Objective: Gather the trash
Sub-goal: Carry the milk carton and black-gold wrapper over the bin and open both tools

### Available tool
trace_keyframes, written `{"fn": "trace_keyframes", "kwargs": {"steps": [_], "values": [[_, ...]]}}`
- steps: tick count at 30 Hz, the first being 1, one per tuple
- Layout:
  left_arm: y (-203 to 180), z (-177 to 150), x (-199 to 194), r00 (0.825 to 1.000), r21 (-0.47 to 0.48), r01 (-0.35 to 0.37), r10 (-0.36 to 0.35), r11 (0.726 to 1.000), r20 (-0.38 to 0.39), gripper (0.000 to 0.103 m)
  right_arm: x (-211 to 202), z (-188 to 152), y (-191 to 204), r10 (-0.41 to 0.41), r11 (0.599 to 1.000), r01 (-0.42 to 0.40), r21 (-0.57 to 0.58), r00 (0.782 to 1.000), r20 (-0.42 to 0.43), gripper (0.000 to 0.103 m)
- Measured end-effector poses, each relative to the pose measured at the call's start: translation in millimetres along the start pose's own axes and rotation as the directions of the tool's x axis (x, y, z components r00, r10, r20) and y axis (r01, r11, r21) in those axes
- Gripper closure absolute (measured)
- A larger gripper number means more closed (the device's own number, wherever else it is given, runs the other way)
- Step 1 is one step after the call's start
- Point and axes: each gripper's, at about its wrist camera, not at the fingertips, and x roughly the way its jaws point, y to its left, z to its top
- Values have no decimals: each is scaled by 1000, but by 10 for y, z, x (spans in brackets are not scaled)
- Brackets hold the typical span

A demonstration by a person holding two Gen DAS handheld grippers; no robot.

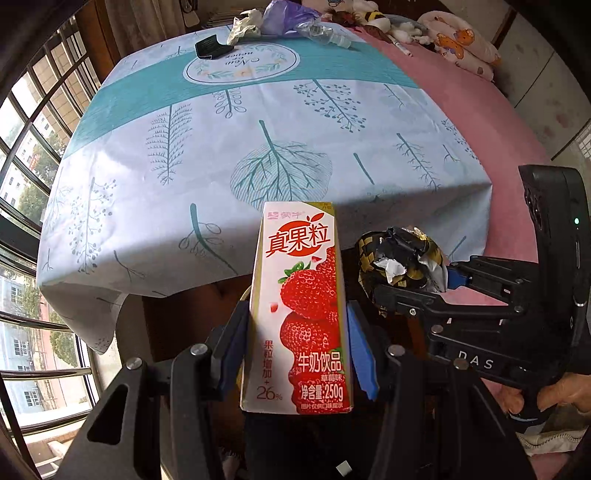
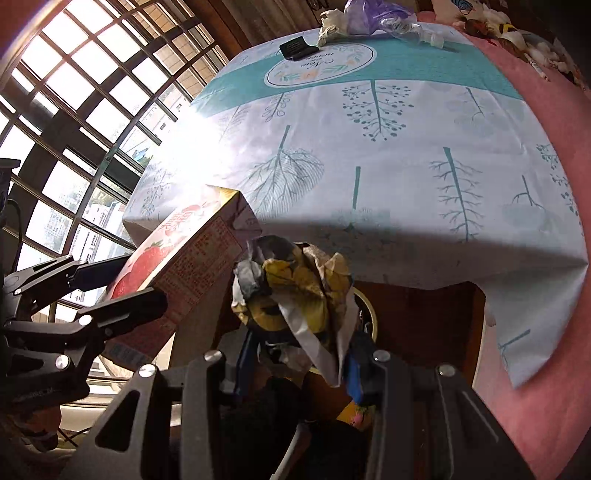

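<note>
A pink strawberry milk carton stands upright between the blue pads of my left gripper, which is shut on it. To its right, my right gripper is shut on a crumpled yellow and black wrapper. The right wrist view shows that wrapper bunched between the right gripper pads, with the carton tilted in the left gripper at the left. Both grippers hang off the table's near edge.
The table wears a leaf-print cloth. At its far end lie a black packet, white crumpled paper, a purple bag and a clear bottle. A pink bed lies right, windows left. A yellowish round rim shows below the wrapper.
</note>
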Motion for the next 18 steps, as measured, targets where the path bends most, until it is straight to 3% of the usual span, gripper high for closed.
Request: {"fn": "trace_keyframes", "kwargs": {"steps": [9, 15, 17, 18], "values": [[288, -386, 1409, 990, -33, 2, -6, 999, -142, 54, 1337, -466, -321, -40, 993, 53, 109, 991, -125, 62], [337, -575, 2160, 983, -4, 23, -23, 1000, -183, 53, 2111, -596, -597, -56, 984, 84, 157, 982, -179, 59], [335, -617, 2319, 983, 17, 11, -8, 1000, -181, 50, 2328, -604, -662, -47, 981, 83, 176, 979, -199, 57], [329, -630, 2397, 983, 29, 0, 5, 1000, -183, 38, 2421, -603, -696, -45, 980, 83, 182, 978, -205, 56]]}}
